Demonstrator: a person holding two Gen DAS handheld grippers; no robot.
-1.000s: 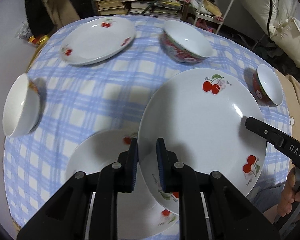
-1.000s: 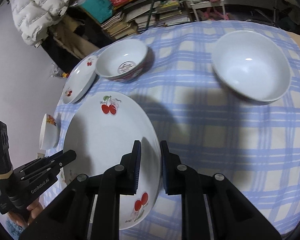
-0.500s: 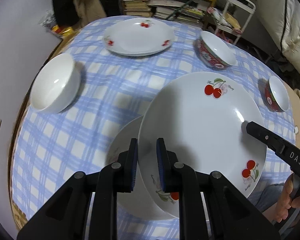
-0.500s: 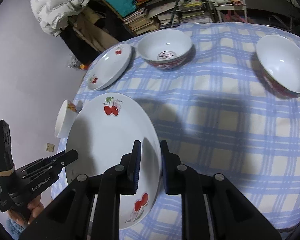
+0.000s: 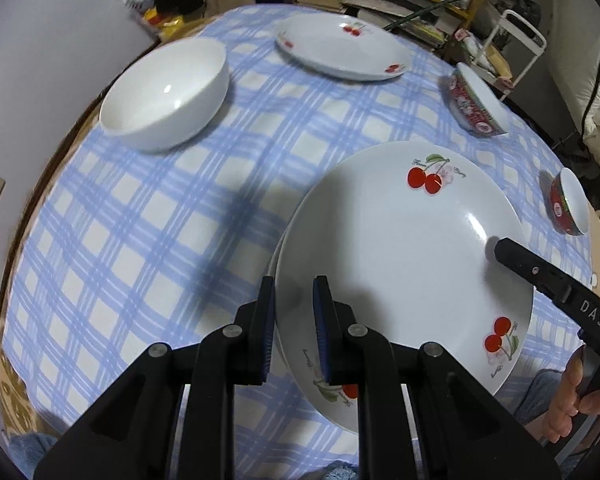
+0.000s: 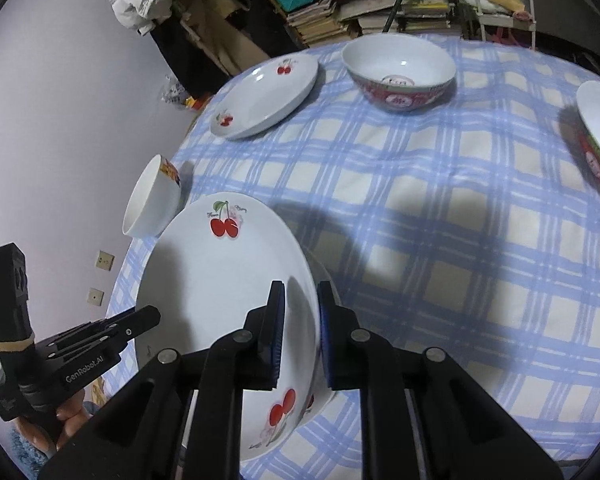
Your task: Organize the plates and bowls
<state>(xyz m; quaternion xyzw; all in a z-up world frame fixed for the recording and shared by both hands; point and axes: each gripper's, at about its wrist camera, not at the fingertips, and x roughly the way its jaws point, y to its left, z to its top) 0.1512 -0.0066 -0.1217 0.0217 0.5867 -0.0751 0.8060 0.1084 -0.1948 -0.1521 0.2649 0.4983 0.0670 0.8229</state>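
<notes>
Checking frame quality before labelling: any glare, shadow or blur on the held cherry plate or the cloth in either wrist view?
Left wrist: small glare streak on the large white cherry-print plate near the right hand-held gripper; soft dark shadow on the blue checked tablecloth; strong fisheye bending. Right wrist: broad shadows on the cloth beyond the plate, rim bowls slightly smeared.
</notes>
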